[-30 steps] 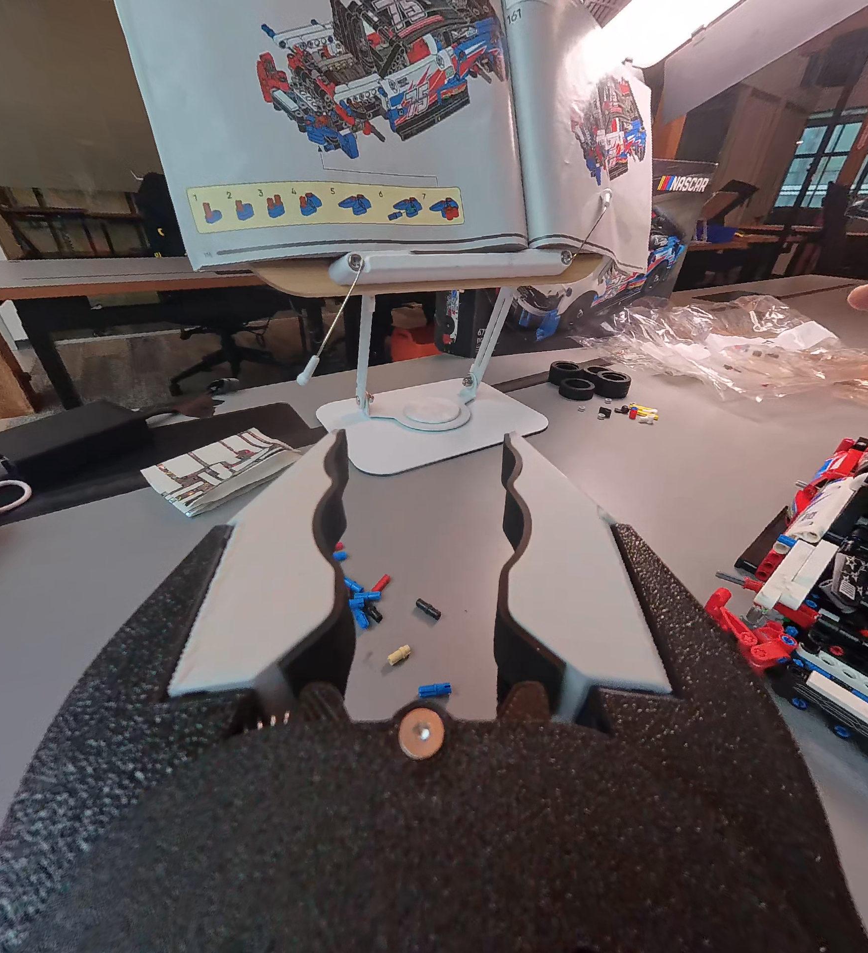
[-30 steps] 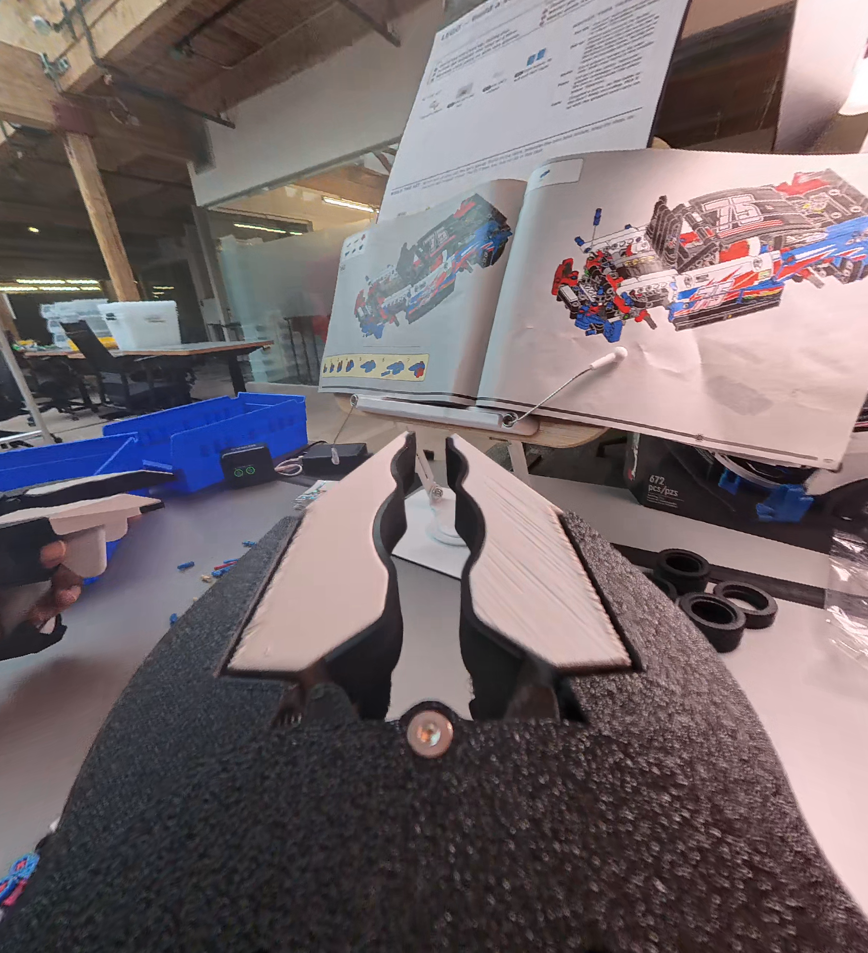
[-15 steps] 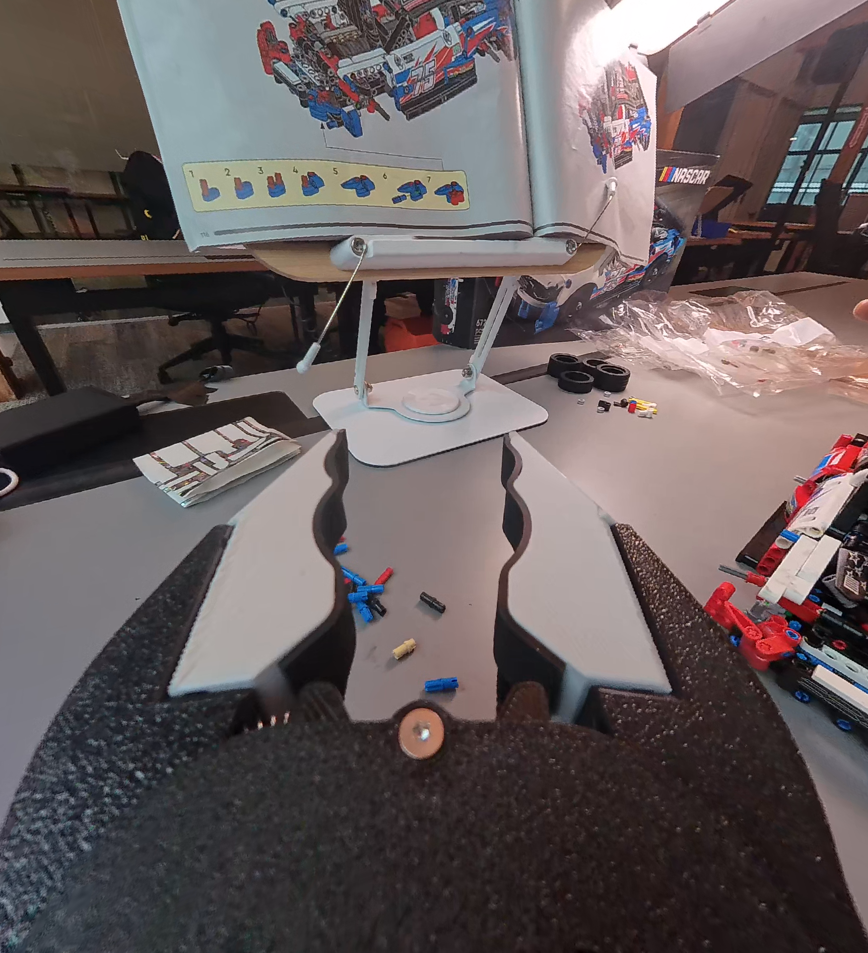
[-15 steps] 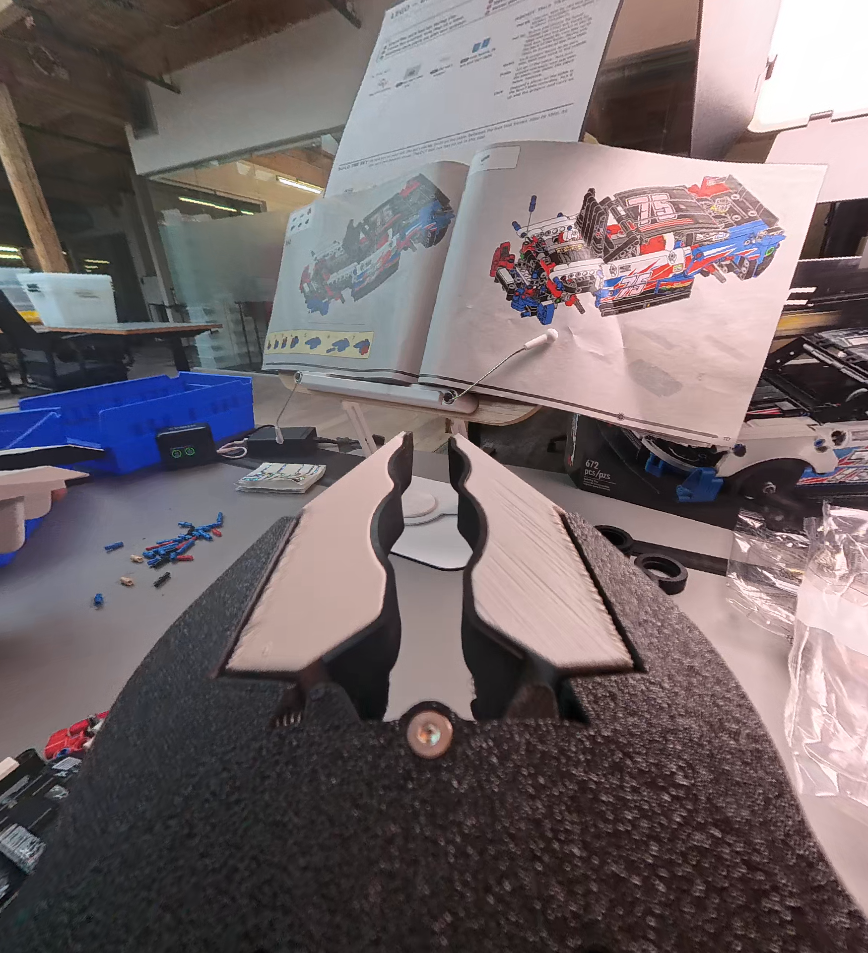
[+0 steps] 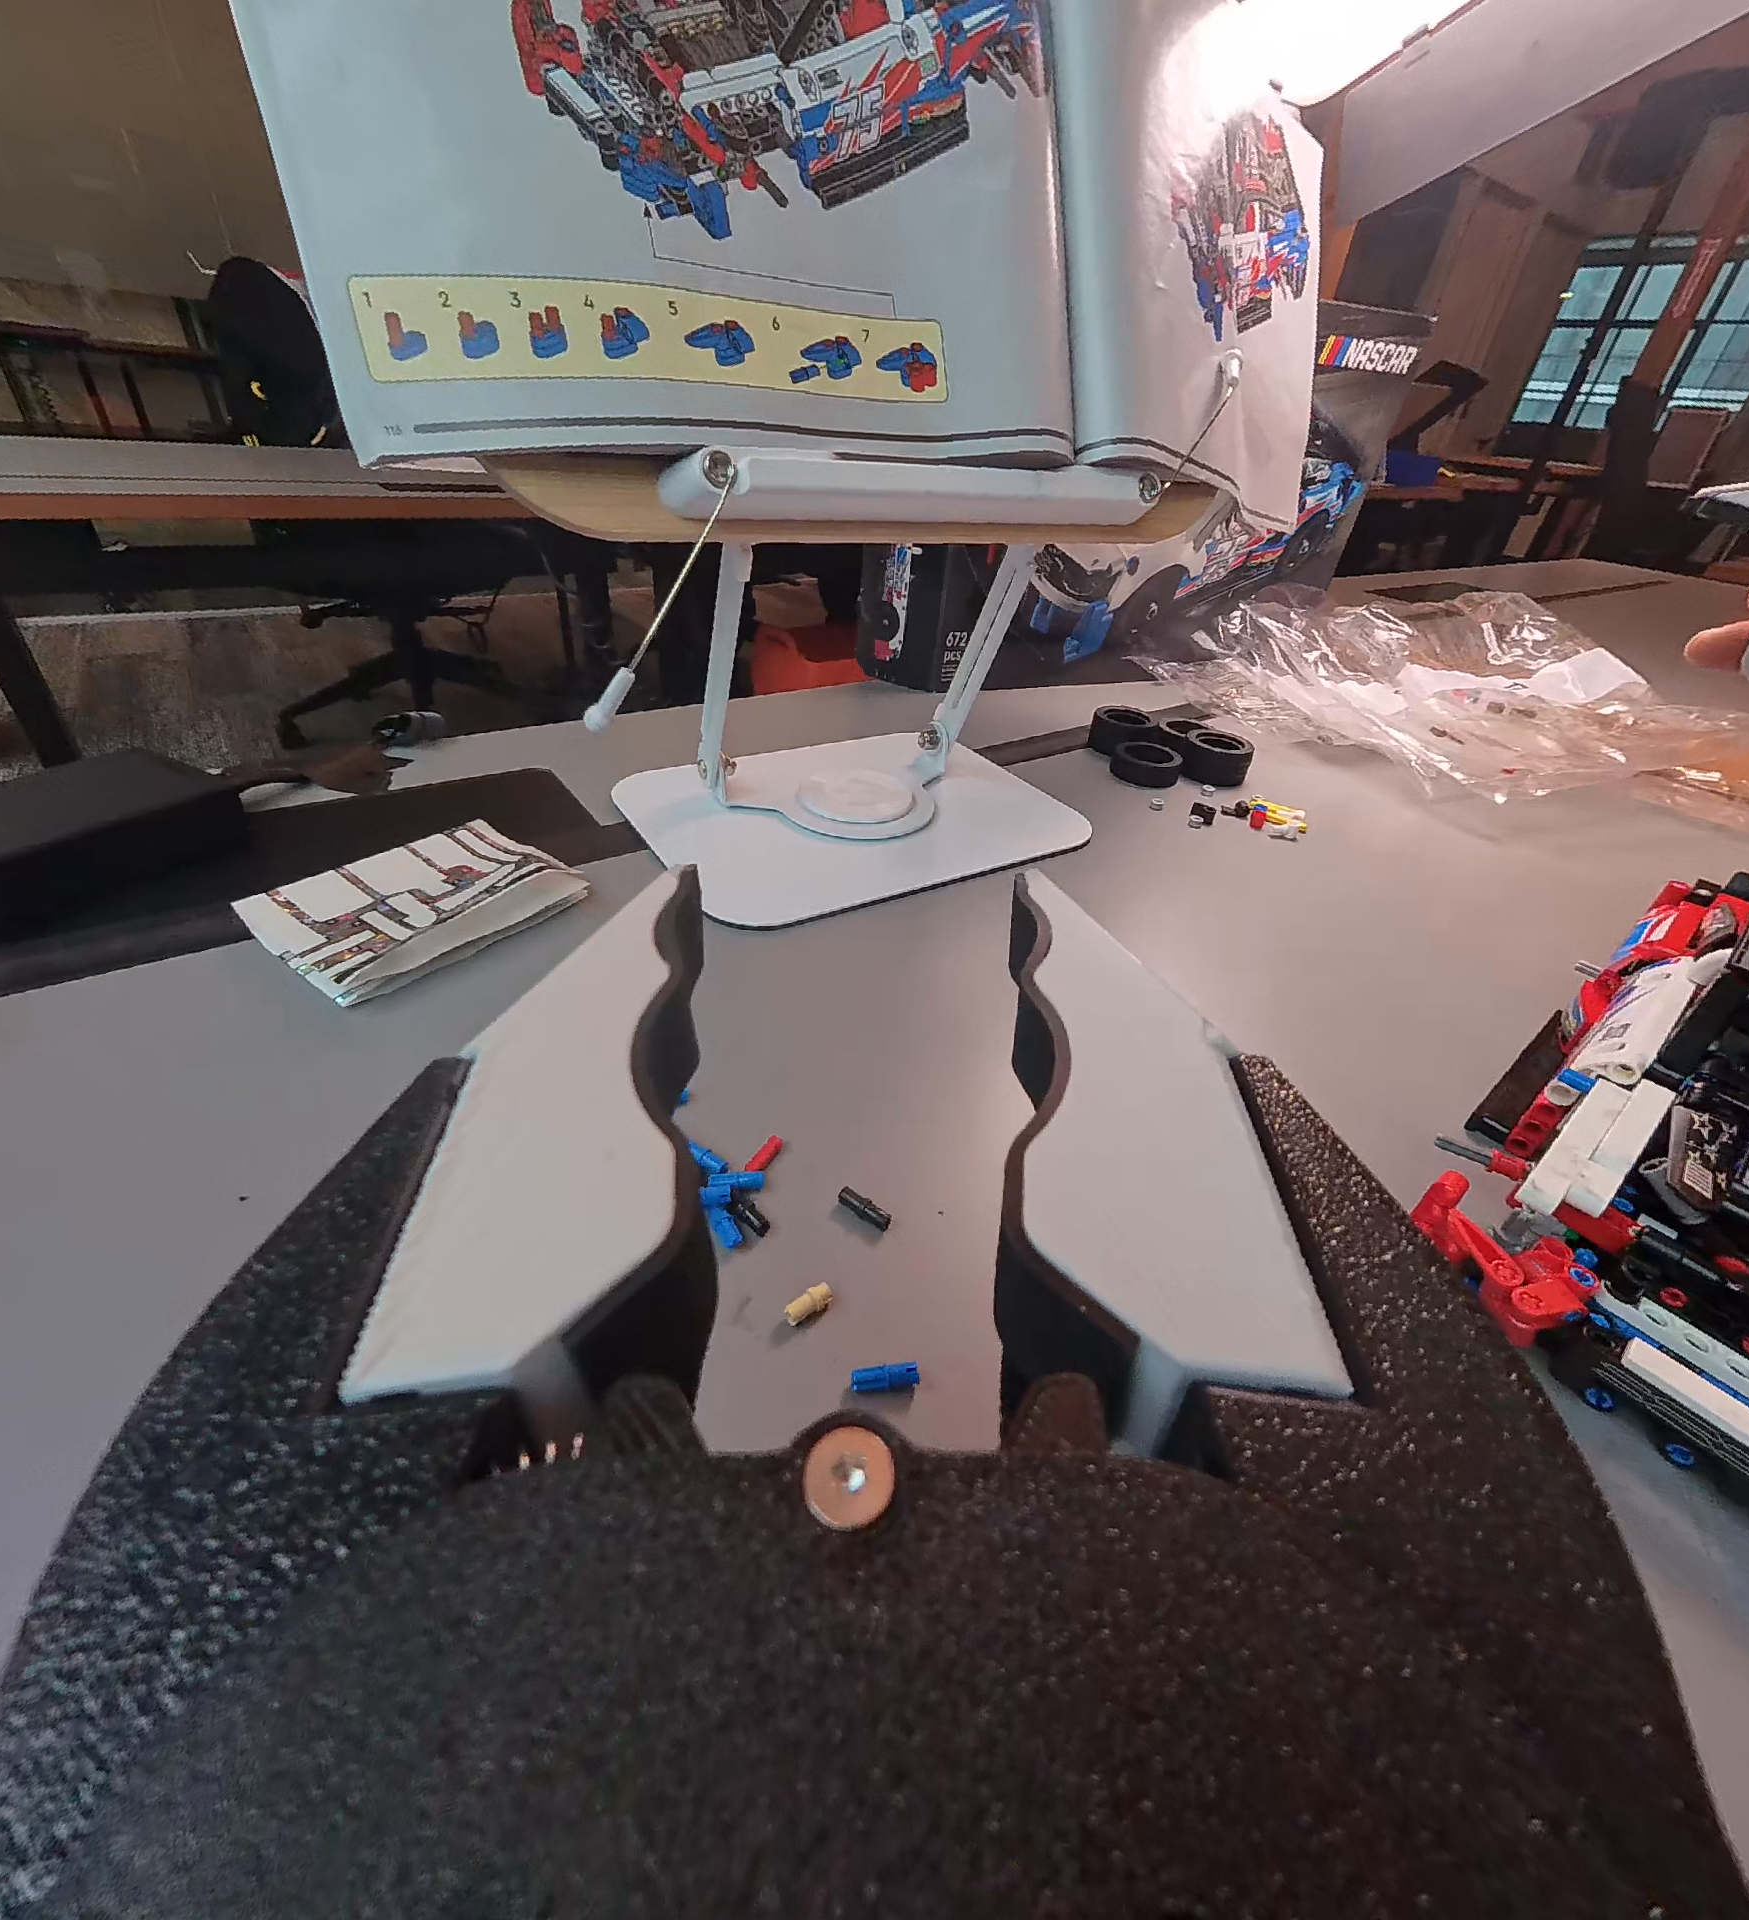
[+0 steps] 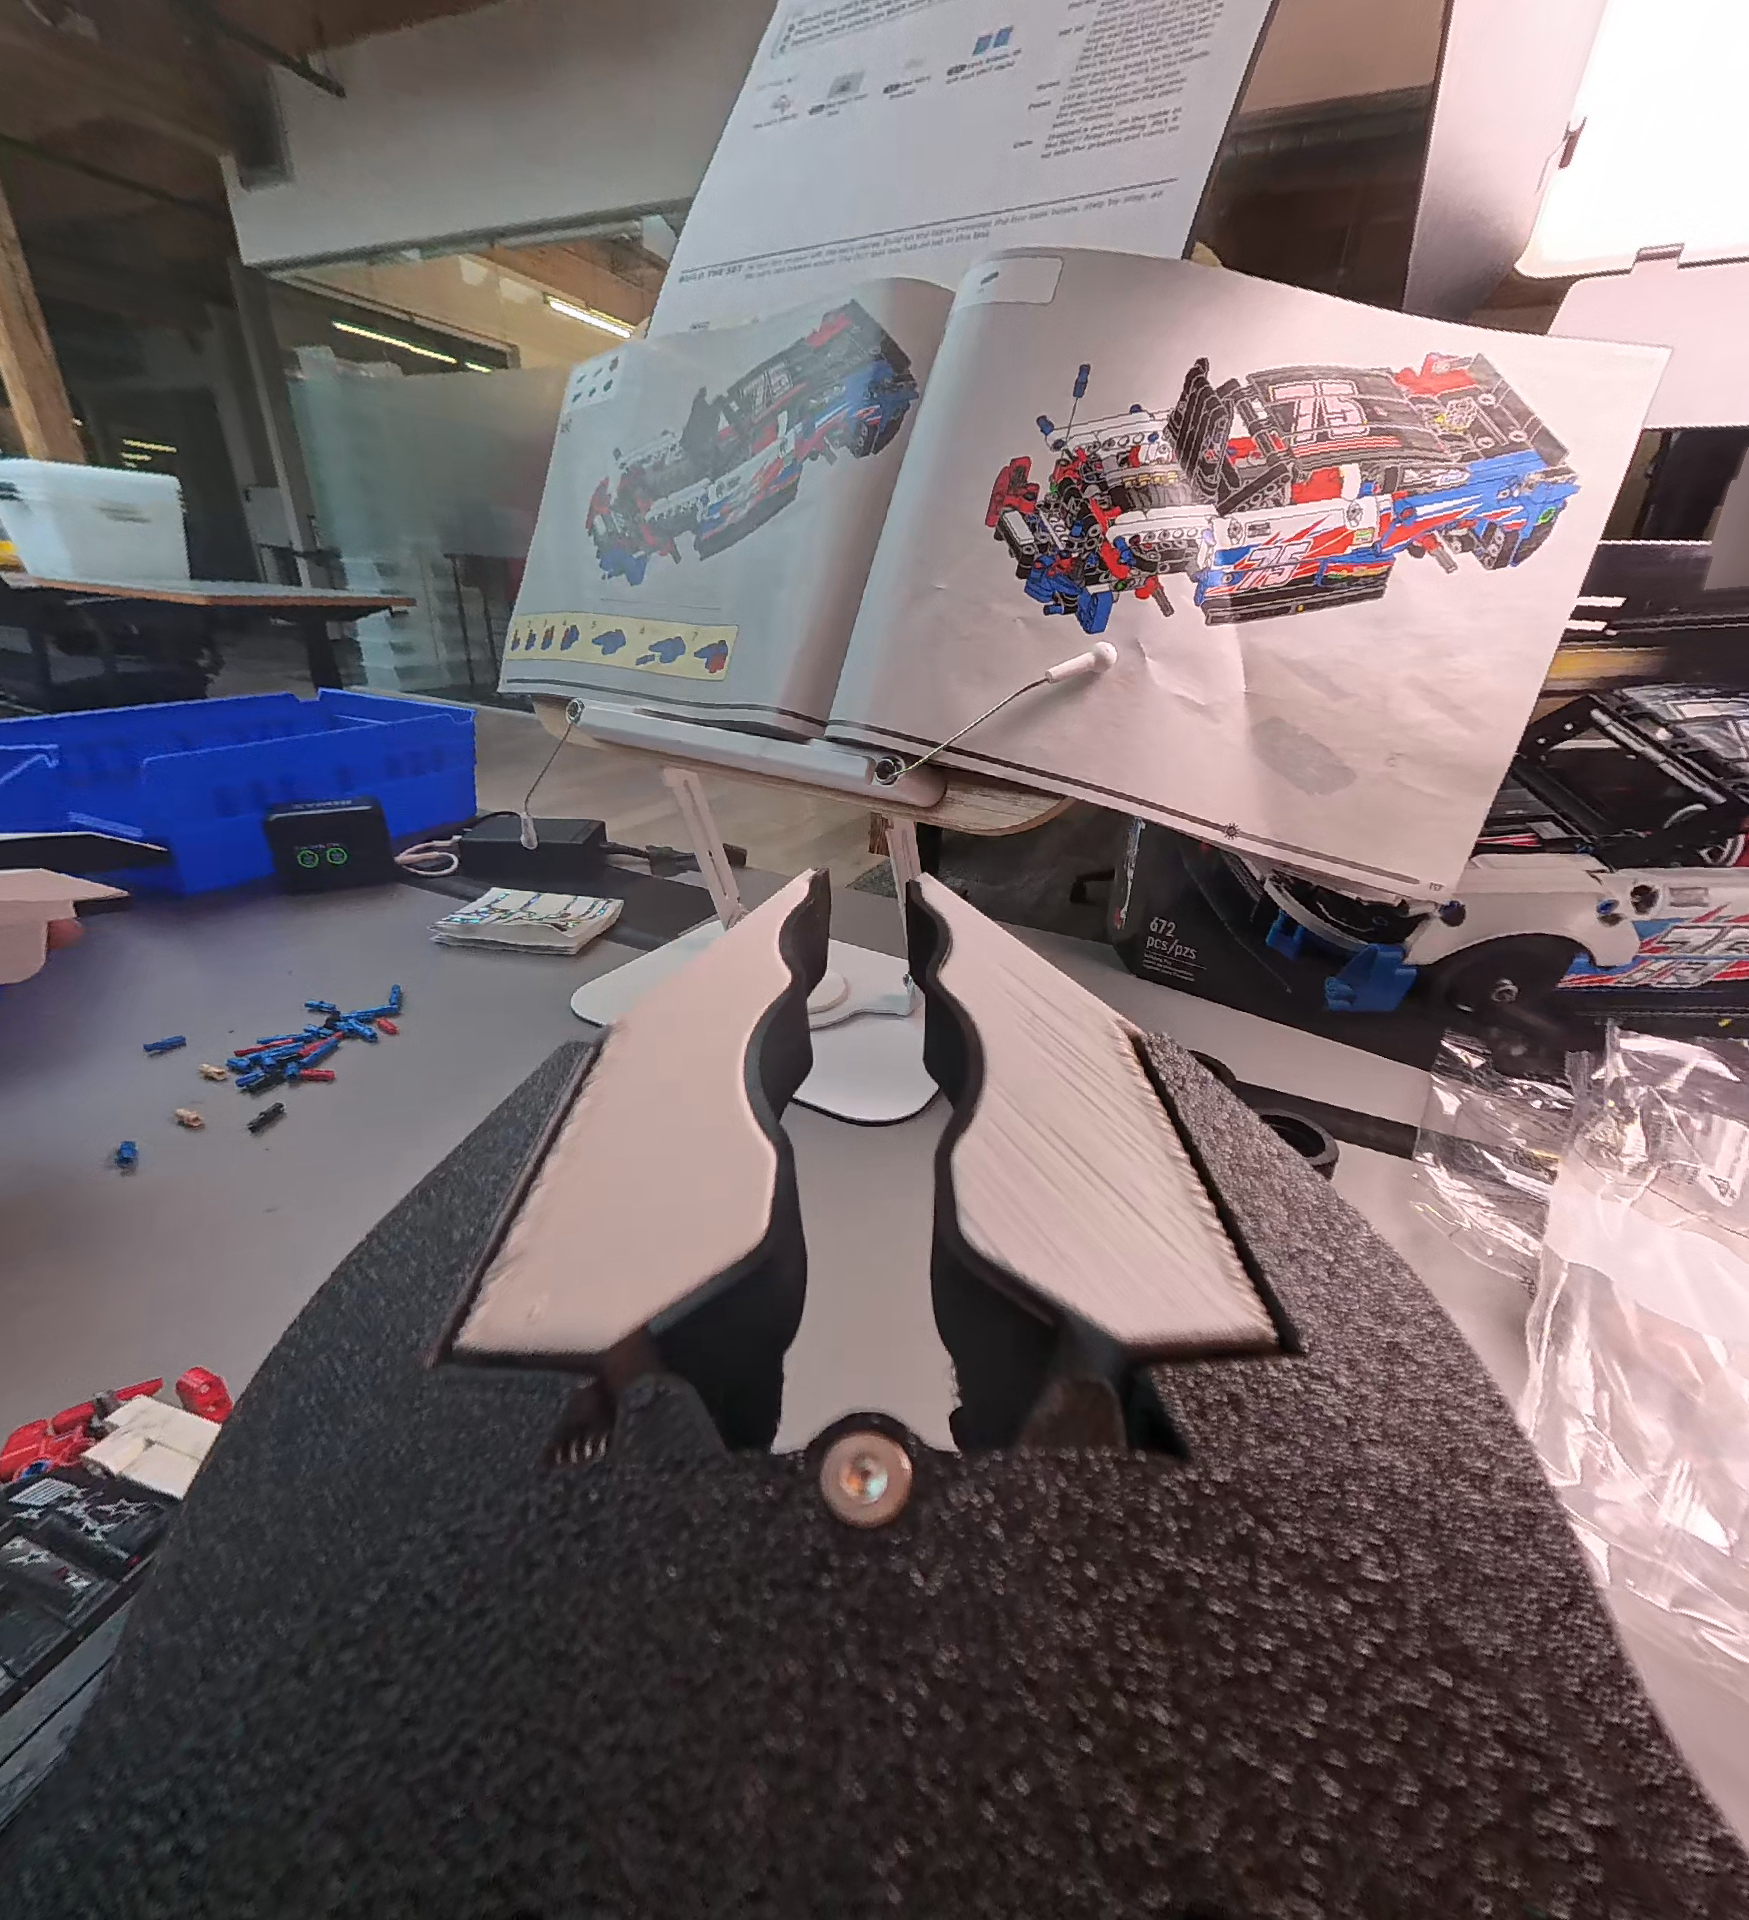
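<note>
My left gripper (image 5: pixel 849 894) is open wide and empty, just above the grey table (image 5: pixel 174 1195). Between its jaws lie a small heap of blue, red and black pins (image 5: pixel 735 1184), a black pin (image 5: pixel 863 1208), a tan pin (image 5: pixel 808 1304) and a blue pin (image 5: pixel 885 1377). A partly built red, white and black model car (image 5: pixel 1680 1195) stands to its right. My right gripper (image 6: pixel 865 888) is empty, its jaws only narrowly apart, and points at the white book stand's base (image 6: pixel 849 1081). The pins (image 6: pixel 309 1039) lie to its left. The model car (image 6: pixel 39 1538) is at lower left.
An open instruction book (image 6: pixel 1213 582) rests on the stand. Black tyres (image 5: pixel 1171 748), loose small parts (image 5: pixel 1254 816) and clear plastic bags (image 6: pixel 1680 1299) lie right of it. A folded sticker sheet (image 5: pixel 413 914), blue bins (image 6: pixel 205 769) and the set's box (image 6: pixel 1576 914) are farther back. The gap from one gripper's tips to the other's is roughly 35 cm. From either gripper's tips it is about 20 cm to the model car (image 6: pixel 39 1538). The left camera catches it too, in the left wrist view (image 5: pixel 1725 1179).
The right gripper has pulled back and tilted down, so the pins and the model car come into its view. The left gripper has shifted only slightly. Both jaw gaps are unchanged.
</note>
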Motion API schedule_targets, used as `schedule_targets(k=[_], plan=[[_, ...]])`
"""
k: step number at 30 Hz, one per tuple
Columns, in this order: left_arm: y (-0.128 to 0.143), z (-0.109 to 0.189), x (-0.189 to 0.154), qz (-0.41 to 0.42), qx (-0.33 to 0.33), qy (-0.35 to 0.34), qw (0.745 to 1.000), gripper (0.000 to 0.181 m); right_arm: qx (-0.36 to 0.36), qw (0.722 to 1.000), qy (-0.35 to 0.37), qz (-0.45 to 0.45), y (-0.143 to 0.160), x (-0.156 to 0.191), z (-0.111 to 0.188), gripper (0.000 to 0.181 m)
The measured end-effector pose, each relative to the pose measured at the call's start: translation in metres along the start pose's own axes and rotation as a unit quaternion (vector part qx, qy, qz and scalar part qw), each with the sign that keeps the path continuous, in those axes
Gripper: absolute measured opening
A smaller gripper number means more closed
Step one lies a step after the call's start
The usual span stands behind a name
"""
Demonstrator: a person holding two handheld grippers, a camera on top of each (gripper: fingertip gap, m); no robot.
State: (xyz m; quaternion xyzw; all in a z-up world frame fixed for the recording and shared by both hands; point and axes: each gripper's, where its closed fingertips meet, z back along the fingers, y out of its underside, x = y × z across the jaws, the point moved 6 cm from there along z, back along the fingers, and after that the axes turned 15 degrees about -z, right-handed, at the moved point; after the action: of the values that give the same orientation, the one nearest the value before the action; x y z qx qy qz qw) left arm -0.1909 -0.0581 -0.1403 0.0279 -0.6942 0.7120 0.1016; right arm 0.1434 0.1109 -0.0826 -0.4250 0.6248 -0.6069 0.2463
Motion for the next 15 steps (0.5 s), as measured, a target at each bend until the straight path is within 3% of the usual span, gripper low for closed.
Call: schedule_targets(k=[15], plan=[[-0.0053,0.0036,-0.0011,-0.002,-0.006,-0.004,1.0,0.059,-0.01,1.0,0.003,0.016,-0.0032,0.0043,0.003,0.013]])
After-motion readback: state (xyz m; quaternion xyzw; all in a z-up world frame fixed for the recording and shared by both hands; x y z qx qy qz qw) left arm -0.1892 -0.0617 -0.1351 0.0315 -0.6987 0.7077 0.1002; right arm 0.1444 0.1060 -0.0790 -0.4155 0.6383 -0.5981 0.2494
